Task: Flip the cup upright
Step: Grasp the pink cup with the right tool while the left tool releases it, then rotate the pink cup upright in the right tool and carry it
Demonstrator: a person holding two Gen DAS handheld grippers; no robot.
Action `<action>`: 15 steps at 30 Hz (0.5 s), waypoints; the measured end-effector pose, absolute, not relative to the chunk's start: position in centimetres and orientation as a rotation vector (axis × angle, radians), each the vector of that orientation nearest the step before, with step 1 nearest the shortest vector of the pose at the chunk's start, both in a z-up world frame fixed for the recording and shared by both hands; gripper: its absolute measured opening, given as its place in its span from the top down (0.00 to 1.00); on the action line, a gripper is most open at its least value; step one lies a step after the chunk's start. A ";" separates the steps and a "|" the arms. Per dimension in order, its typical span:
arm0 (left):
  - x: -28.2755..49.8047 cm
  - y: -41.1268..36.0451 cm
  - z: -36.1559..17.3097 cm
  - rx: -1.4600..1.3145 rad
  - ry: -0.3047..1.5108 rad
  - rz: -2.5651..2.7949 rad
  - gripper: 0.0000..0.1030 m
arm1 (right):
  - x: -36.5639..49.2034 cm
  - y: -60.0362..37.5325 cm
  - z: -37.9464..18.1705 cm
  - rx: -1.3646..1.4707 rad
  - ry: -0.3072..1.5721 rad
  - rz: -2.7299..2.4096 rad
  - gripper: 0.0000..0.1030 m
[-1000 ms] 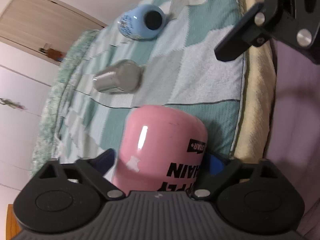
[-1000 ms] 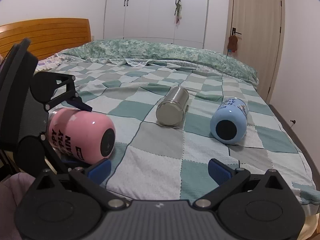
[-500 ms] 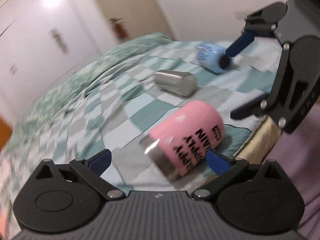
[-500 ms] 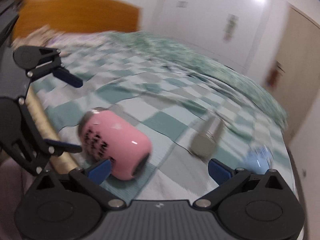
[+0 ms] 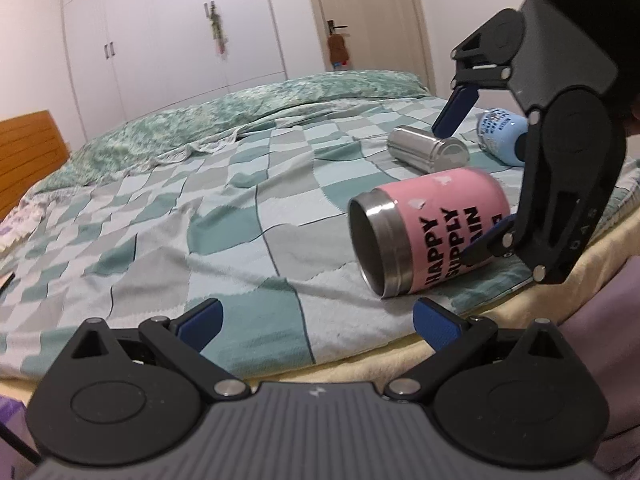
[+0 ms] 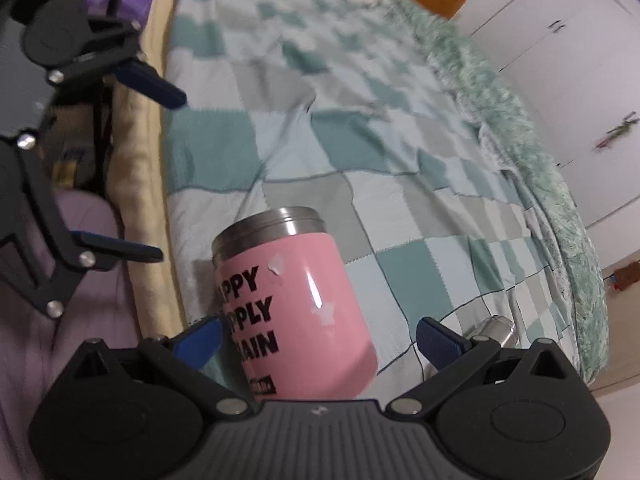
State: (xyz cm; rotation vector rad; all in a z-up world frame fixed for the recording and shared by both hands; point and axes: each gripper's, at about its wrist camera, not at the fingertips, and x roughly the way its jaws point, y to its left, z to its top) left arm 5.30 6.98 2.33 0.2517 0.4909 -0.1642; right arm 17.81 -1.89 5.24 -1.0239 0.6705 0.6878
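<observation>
A pink cup [image 5: 434, 234] with black lettering and a steel rim lies on its side on the checked bedspread [image 5: 224, 216], its mouth facing my left gripper. My left gripper [image 5: 316, 320] is open and empty, back from the cup near the bed's edge. My right gripper [image 6: 318, 340] is open with its jaws on either side of the cup's [image 6: 294, 308] base end, one finger [image 5: 486, 246] next to the lettering. In the left wrist view the right gripper [image 5: 468, 176] straddles the cup, with its other finger [image 5: 456, 110] above.
A steel cup [image 5: 428, 148] and a light blue cup [image 5: 500, 136] lie on their sides farther along the bed. The bed's front edge [image 5: 400, 360] is just before the left gripper. A wooden headboard [image 5: 28, 156] stands at the left. Wardrobes and a door stand behind.
My left gripper let go of the pink cup and drew back to its mouth side. My right gripper swung round and closed in over the cup's base end.
</observation>
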 end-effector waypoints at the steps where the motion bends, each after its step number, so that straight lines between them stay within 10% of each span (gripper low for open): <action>1: 5.2 7.2 2.2 0.240 0.487 -0.158 0.00 | 18.2 -1.2 4.9 -1.045 0.689 0.690 0.00; 15: 5.8 8.1 1.4 0.096 0.480 -0.108 0.00 | 21.1 2.5 2.1 -1.189 0.904 0.765 0.12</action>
